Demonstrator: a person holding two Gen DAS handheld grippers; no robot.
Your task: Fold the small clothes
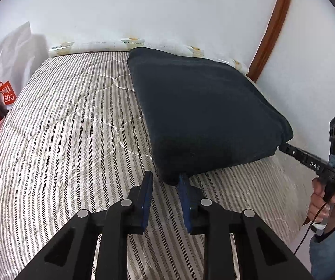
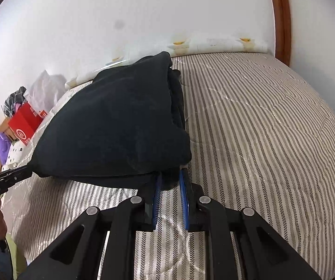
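Your left gripper (image 1: 165, 178) pinches the dark garment's (image 1: 204, 107) near corner | your right gripper (image 2: 170, 177) pinches its other corner | garment lifted over the striped bedcover (image 1: 62, 121)

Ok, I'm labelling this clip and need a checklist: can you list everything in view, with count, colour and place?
dark navy folded fleece garment: one, near edge lifted off the bed, held at two corners
grey-and-white striped quilted bedcover: one, spread beneath the garment
white wall: behind the bed
brown wooden curved frame: one, on the wall, far right
red shopping bag: one, left of the bed
red box: one, in the clutter left of the bed
left gripper: black, blue pads, at the garment's near left corner
right gripper: black, blue pads, shut on the near right corner
person's hand: holding the right gripper's handle
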